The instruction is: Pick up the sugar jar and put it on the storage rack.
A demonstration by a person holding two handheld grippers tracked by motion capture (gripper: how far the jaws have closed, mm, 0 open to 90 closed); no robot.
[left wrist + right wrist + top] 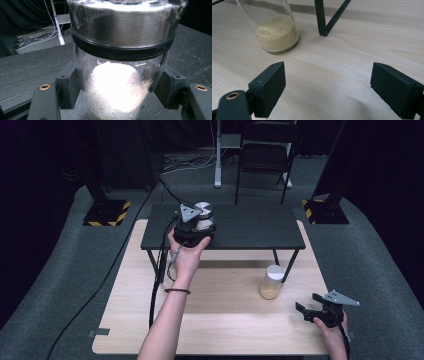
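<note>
Jar (117, 82) of white grains — clamped in left hand-held gripper (194, 231)

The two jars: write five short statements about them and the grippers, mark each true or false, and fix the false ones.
1. The left gripper has its fingers around the jar of white crystals. True.
2. That jar stands on the light wooden table. False: it is on the black raised shelf.
3. The right gripper is wide open. True.
4. The right gripper holds the jar of yellow grains. False: that jar stands apart, ahead of it.
5. The white-crystal jar has a metal lid. True.
</note>
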